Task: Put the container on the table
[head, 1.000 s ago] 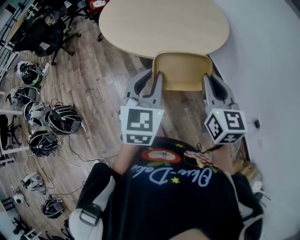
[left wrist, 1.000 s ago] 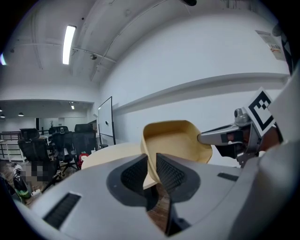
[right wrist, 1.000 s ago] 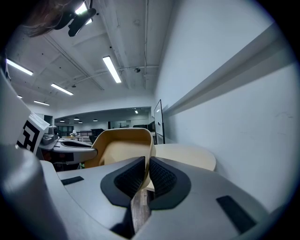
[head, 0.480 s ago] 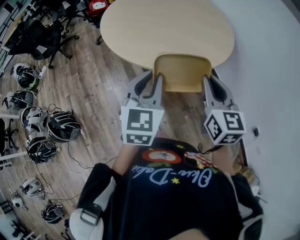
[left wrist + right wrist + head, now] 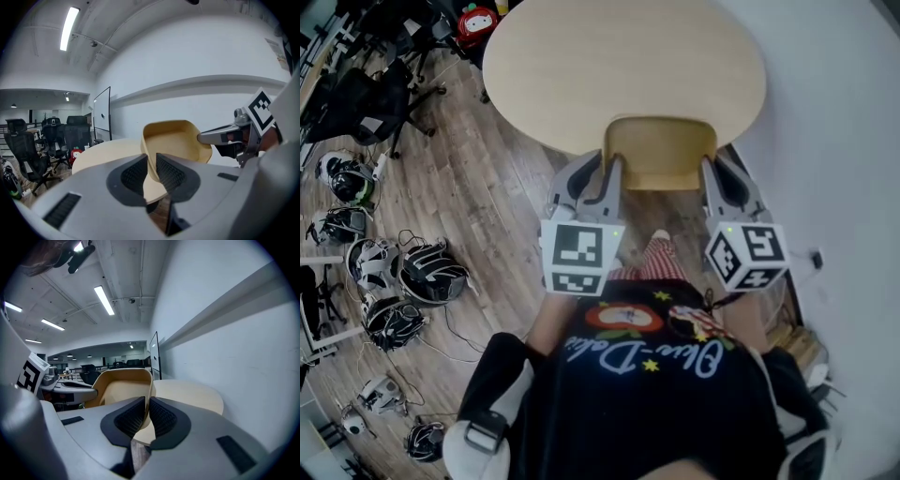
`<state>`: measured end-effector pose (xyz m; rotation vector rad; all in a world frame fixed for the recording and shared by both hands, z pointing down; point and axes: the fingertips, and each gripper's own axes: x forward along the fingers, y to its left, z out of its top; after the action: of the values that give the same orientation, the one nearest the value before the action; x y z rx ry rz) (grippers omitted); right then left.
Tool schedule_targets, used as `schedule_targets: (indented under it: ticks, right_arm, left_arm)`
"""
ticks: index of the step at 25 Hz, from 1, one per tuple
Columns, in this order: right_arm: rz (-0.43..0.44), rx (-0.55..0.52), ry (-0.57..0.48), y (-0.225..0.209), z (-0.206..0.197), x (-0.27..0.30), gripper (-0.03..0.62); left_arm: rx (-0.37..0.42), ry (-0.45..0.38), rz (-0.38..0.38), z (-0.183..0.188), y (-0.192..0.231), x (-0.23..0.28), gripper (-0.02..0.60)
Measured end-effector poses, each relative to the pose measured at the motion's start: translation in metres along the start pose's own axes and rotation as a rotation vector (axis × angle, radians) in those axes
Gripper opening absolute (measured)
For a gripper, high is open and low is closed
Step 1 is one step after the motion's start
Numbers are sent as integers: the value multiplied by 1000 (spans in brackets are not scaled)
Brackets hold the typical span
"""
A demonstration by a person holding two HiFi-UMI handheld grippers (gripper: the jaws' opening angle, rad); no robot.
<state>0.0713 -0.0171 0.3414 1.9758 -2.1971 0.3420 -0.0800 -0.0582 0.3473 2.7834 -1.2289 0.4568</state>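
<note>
- The left gripper (image 5: 602, 173) has its jaws pressed narrow onto the left side wall of the tan container (image 5: 661, 155); in the left gripper view (image 5: 151, 171) that wall runs down between the two ribbed pads
- The right gripper (image 5: 717, 173) clamps the opposite wall the same way, the thin rim pinched between its dark pads in the right gripper view (image 5: 146, 413)
- The container (image 5: 176, 143) is open and empty, held between the two grippers at the near edge of the round beige table (image 5: 619, 66); whether it touches the tabletop I cannot tell
- Each gripper carries a cube with black-and-white square markers (image 5: 578, 255)
- The person's black shirt (image 5: 656, 394) bears white cursive lettering with small stars, upside down from the head view and not clearly legible
- Helmets (image 5: 431, 267) with cables lie on the wooden floor to the left
</note>
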Motion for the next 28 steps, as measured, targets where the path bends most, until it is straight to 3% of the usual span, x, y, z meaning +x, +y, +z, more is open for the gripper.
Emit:
schedule_targets:
  ticks: [28]
  right_arm:
    - [140,16,82,-138,34,177,29]
  left_arm:
    - [-82,108,96,38,33,201,57]
